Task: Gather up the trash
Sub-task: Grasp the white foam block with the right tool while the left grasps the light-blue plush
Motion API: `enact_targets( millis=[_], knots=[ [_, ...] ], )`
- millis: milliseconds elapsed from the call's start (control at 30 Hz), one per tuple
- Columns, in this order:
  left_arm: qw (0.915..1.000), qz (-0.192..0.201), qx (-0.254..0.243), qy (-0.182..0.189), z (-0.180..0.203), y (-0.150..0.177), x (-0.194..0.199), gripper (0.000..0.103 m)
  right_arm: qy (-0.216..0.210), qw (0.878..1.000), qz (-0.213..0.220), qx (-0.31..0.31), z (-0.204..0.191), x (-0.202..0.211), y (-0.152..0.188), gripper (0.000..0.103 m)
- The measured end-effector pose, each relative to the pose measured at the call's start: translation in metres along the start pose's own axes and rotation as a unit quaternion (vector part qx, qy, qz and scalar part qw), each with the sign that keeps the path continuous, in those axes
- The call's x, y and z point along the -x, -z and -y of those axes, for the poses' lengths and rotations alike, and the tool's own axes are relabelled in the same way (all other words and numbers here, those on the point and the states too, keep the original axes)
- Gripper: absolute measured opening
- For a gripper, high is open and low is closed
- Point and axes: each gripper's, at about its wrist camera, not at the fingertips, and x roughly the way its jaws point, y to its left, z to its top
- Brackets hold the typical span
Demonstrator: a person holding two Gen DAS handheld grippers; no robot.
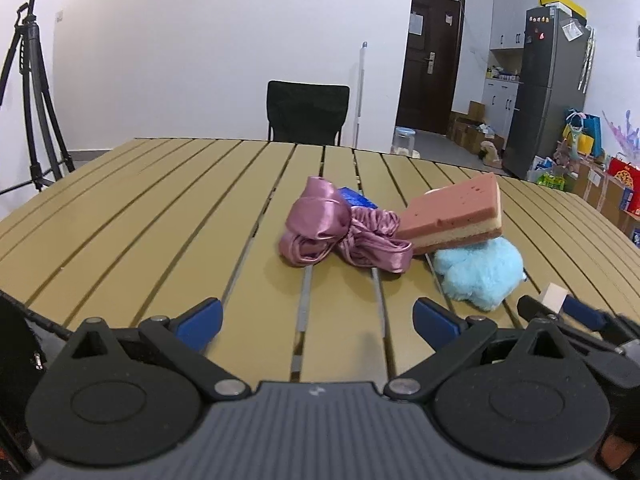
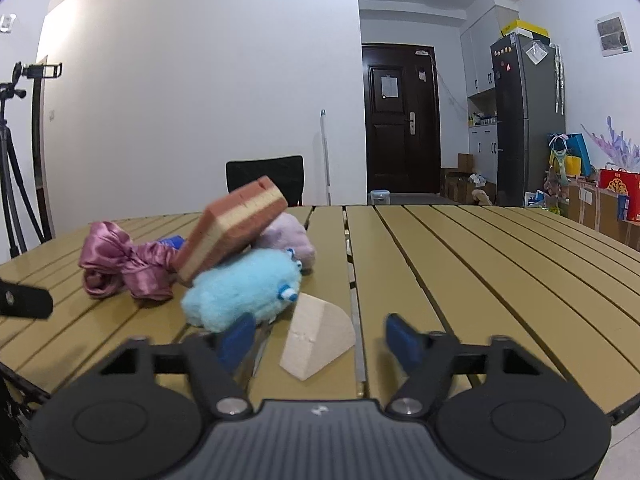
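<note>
On the far left a black tripod (image 1: pixel 30 92) stands by the white wall. The slatted tan tabletop (image 1: pixel 160 220) fills the middle of both views, with a black chair (image 1: pixel 307 111) behind its far edge.

The left hand-held gripper (image 1: pixel 318 322) hovers low over the near edge of the tabletop, its blue-tipped fingers (image 1: pixel 202 320) spread wide apart with only bare slats between them.

Ahead of it lies a small pile. Leftmost is a purple satin ribbon (image 1: pixel 340 232), bunched in loops, with a blue wrapper (image 1: pixel 357 199) peeking out behind it. Next comes a layered pink-and-cream sponge (image 1: pixel 456 216), tilted, its lower end beside the ribbon and its body propped on a fluffy light-blue plush toy (image 1: pixel 478 272). In the right wrist view a pale lilac plush (image 2: pixel 288 236) sits just behind the blue one.

Right of the pile, in front of the blue plush, a cream wedge-shaped block (image 2: pixel 318 336) rests on the tabletop. The right hand-held gripper (image 2: pixel 320 342) has its fingers on either side of this block, parted and not pressing it; gaps show on both sides.

Farther right stand a dark door (image 2: pixel 400 120), a grey fridge (image 2: pixel 524 120) and coloured boxes (image 2: pixel 618 194) along the wall.
</note>
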Motion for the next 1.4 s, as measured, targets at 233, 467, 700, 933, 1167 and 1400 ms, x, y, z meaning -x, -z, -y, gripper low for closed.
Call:
enact_targets(
  millis=[233,467,700,933,1167,1400],
  knots=[
    [0.9999,0.002,0.003,0.01,0.012,-0.002,-0.005,0.103,-0.019,1.0,0.002,-0.011,0.004,-0.003,0.0,0.027],
    [0.9997,0.006,-0.009,0.024,0.037,-0.003,-0.008,0.103,-0.014,0.999,0.014,-0.026,0.021,0.01,-0.003,0.023],
    [0.9992,0.017,-0.011,0.035,0.067,-0.005,-0.016,0.103,0.002,0.998,0.03,-0.057,0.052,0.024,-0.008,0.022],
    [0.9982,0.019,-0.001,0.058,0.098,-0.012,-0.034,0.103,0.025,0.998,0.032,-0.056,0.076,0.032,-0.008,0.022],
    [0.9982,-0.004,0.007,0.059,0.123,-0.018,-0.065,0.103,0.045,0.996,0.03,-0.07,0.098,0.037,-0.008,0.022],
    [0.9989,-0.019,0.016,0.041,0.136,-0.022,-0.09,0.103,0.052,0.996,0.027,-0.071,0.106,0.037,-0.006,0.022]
  ],
)
